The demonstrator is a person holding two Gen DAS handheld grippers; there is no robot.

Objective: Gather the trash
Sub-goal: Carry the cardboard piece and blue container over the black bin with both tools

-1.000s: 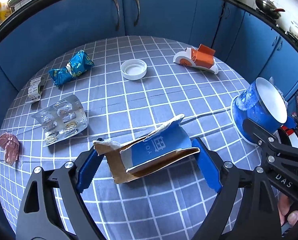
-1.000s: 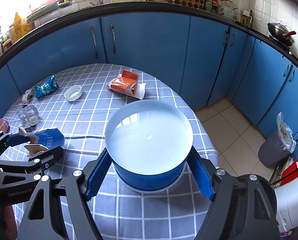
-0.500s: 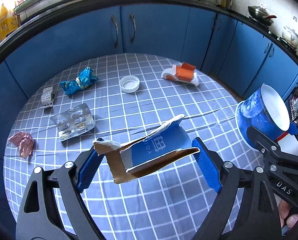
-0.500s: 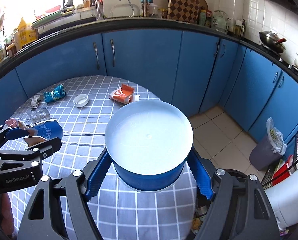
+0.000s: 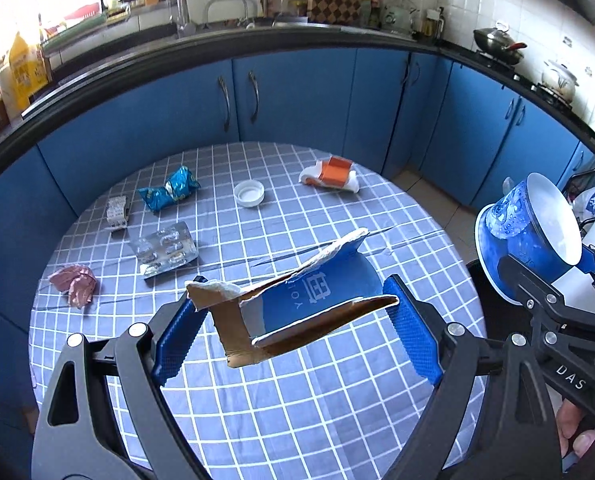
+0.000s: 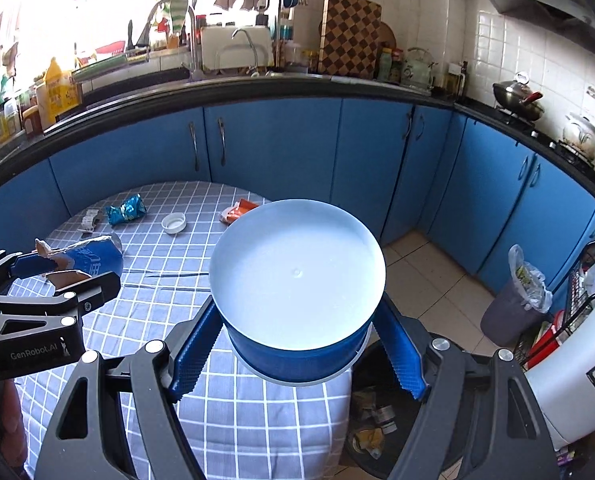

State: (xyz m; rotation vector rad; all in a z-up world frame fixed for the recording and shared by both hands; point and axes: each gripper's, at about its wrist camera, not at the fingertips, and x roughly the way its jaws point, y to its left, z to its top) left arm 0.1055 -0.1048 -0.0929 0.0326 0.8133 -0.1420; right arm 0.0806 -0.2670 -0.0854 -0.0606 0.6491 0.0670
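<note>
My left gripper [image 5: 293,328] is shut on a torn blue cardboard box [image 5: 317,292] and holds it above the checked tablecloth [image 5: 297,392]. My right gripper [image 6: 297,348] is shut on a blue paper bowl [image 6: 297,276] with a white inside, held over the table's right edge. The bowl also shows in the left wrist view [image 5: 529,224], and the box in the right wrist view [image 6: 85,260]. A dark bin with trash [image 6: 373,428] stands on the floor below the bowl.
On the table lie a blue wrapper [image 5: 169,192], a white lid [image 5: 249,194], an orange-and-white carton [image 5: 333,172], a blister pack [image 5: 165,248], a pink wrapper [image 5: 75,284] and a small label strip [image 5: 116,210]. A grey lined bin [image 6: 513,300] stands by the cabinets.
Both grippers have risen and drawn back from the table with their loads. The bowl has moved past the table's right edge, over the dark bin.
</note>
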